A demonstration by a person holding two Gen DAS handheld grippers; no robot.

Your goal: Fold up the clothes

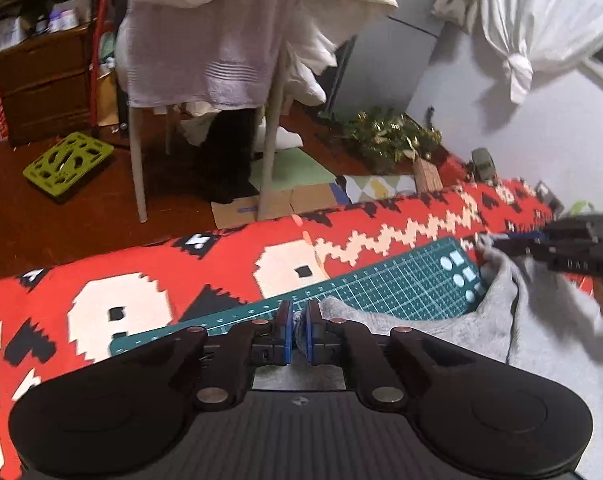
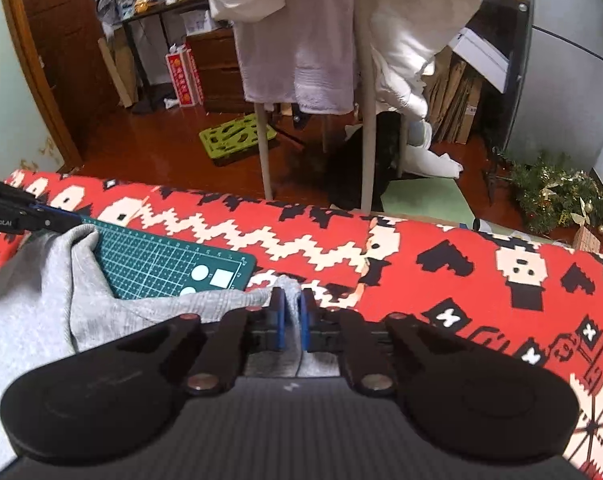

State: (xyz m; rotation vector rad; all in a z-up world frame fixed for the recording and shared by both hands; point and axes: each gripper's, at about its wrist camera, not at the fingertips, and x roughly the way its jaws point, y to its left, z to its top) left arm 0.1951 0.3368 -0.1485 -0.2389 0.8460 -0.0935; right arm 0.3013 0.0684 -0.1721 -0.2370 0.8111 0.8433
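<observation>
A grey knit garment point(image 1: 441, 328) lies over a green cutting mat point(image 1: 401, 284) on a bed with a red patterned cover. My left gripper point(image 1: 299, 310) is shut on a corner of the grey garment, cloth pinched between its blue pads. My right gripper point(image 2: 291, 298) is shut on another corner of the grey garment point(image 2: 41, 300), near the mat's point(image 2: 161, 260) right end. Each gripper shows in the other's view: the right gripper point(image 1: 513, 246) at the far right edge, the left gripper point(image 2: 67, 220) at the far left edge. The fabric sags between them.
The red patterned cover point(image 2: 441, 280) spreads wide to the right. Beyond the bed stands a drying rack point(image 2: 365, 120) hung with white laundry, a lime-green plastic board point(image 2: 237, 136) on the wooden floor, a tinsel wreath point(image 2: 553, 196), and wooden drawers point(image 1: 45, 88).
</observation>
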